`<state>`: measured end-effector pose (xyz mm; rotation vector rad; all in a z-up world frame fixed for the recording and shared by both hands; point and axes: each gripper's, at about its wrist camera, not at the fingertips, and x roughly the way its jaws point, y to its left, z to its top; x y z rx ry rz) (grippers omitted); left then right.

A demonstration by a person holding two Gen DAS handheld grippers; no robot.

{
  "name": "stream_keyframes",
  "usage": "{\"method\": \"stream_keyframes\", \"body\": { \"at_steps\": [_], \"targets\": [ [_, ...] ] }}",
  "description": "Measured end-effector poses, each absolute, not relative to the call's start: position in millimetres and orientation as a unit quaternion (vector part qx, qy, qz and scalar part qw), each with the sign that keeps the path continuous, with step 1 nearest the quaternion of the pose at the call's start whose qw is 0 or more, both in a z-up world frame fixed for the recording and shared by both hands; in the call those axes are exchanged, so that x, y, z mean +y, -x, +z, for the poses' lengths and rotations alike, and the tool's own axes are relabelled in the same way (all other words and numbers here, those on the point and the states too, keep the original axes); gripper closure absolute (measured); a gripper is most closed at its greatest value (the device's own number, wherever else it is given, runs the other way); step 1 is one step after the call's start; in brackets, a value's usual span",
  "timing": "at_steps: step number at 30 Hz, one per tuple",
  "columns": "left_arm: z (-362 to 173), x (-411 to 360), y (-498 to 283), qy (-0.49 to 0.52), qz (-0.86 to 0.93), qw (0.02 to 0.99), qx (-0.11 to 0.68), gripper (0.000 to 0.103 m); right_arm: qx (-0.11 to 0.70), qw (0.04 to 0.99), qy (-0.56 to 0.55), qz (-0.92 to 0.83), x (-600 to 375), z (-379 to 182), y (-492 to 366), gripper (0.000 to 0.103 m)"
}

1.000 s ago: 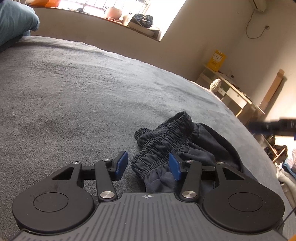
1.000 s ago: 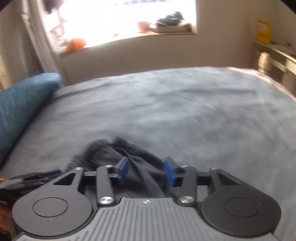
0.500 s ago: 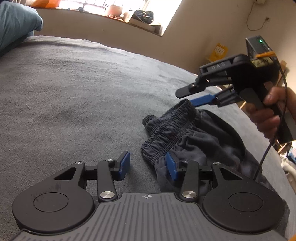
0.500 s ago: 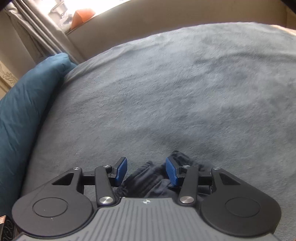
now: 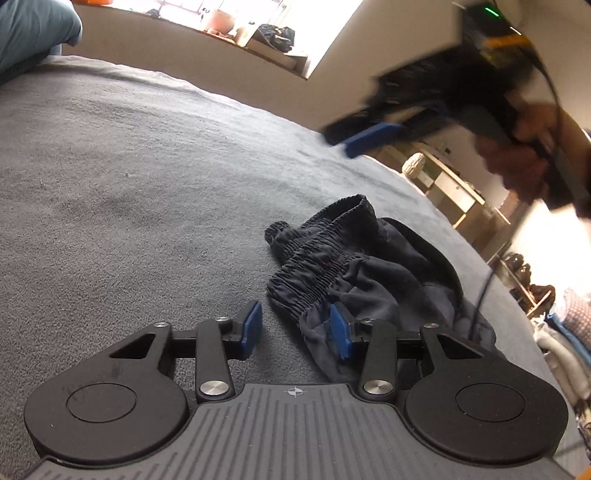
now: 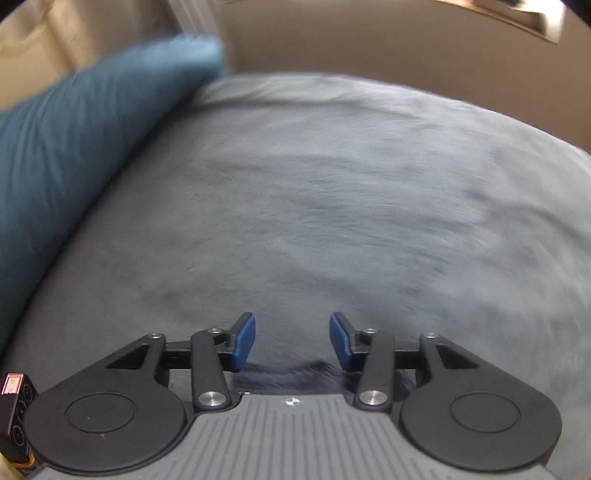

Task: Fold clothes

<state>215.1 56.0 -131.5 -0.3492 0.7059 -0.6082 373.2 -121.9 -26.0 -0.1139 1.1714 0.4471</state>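
Note:
Dark navy shorts [image 5: 354, 273] with an elastic waistband lie crumpled on the grey bed cover [image 5: 147, 177]. My left gripper [image 5: 295, 330] is open, low over the cover, with the waistband's near end between its blue pads. The right gripper is blurred in the left wrist view [image 5: 373, 138], raised above and beyond the shorts. In the right wrist view my right gripper [image 6: 291, 341] is open and empty, and only a dark edge of the shorts [image 6: 295, 376] shows under it.
A blue pillow [image 6: 74, 140] lies along the bed's left side. A windowsill with clutter [image 5: 258, 33] runs behind the bed. A wooden desk and shelves [image 5: 454, 192] stand past the right edge, with piled cloth [image 5: 565, 354] lower down.
The right gripper has lifted up and away from the shorts, still open. The left gripper has stayed open at the waistband's near end, shifting only slightly.

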Motion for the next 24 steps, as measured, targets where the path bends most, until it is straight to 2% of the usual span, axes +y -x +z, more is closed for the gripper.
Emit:
{"method": "stream_keyframes", "body": {
  "at_steps": [3, 6, 11, 14, 16, 21, 23, 24],
  "targets": [
    [-130, 55, -216, 0.157, -0.296, 0.886, 0.322, 0.070, 0.590, 0.764, 0.115, 0.236, -87, -56, -390, 0.055],
    [-128, 48, -217, 0.115, -0.296, 0.896, 0.309, 0.070, 0.625, 0.719, 0.154, 0.262, -68, -82, -399, 0.055],
    [-132, 46, -220, 0.101, -0.315, 0.890, 0.313, 0.070, 0.667, 0.656, 0.203, 0.289, -50, -103, -399, 0.056],
    [-131, 48, -219, 0.106, -0.315, 0.887, 0.321, 0.069, 0.667, 0.654, 0.211, 0.288, -49, -101, -401, 0.057],
    [-132, 53, -219, 0.126, -0.318, 0.879, 0.331, 0.062, 0.660, 0.668, 0.201, 0.278, -55, -97, -405, 0.057],
    [-137, 59, -225, 0.167, -0.327, 0.862, 0.351, 0.061, 0.666, 0.672, 0.188, 0.262, -68, -101, -409, 0.057],
    [-140, 55, -230, 0.173, -0.327, 0.860, 0.350, 0.074, 0.671, 0.671, 0.181, 0.258, -73, -105, -409, 0.057],
    [-142, 54, -232, 0.178, -0.324, 0.859, 0.353, 0.092, 0.671, 0.673, 0.174, 0.258, -75, -105, -408, 0.057]
  ]
}}
